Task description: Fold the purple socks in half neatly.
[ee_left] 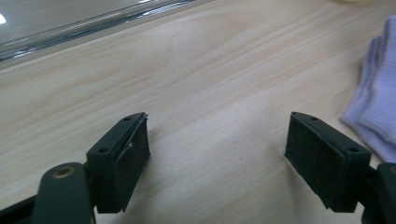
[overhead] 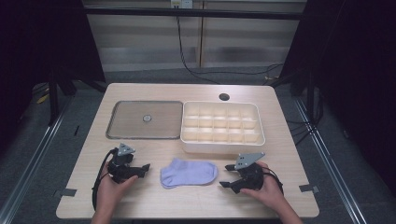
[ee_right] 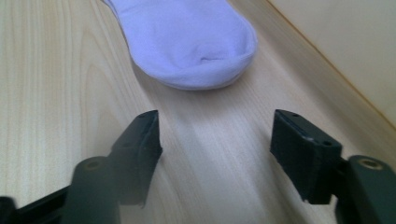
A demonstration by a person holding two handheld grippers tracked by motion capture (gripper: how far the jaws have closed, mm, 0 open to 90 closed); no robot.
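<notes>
**Flanking a sock, both grippers empty**

Lying flat on the wooden table [overhead: 140, 196], near the person's edge, is a pale lilac sock [overhead: 189, 172], with one hand-held gripper on either side of it. The left gripper [overhead: 145, 167] rests low over the wood just beside the sock's one end, and its jaws stand wide apart with only bare table between them; in the left gripper view the sock [ee_left: 378, 107] lies off to the side of one jaw, not between the two. The right gripper [overhead: 227, 175] sits near the other end, pointed toward the sock. Its jaws are also parted with nothing in them, and in the right gripper view the rounded toe of the sock [ee_right: 196, 42] lies ahead of the fingertips, apart from them.

Farther back on the table, a flat metal tray [overhead: 121, 130] sits on the left, with a small round thing [overhead: 146, 118] at its middle. Touching its right side is a cream box [overhead: 187, 142] divided into many small compartments. The sock lies just in front of that box, well short of touching it.
</notes>
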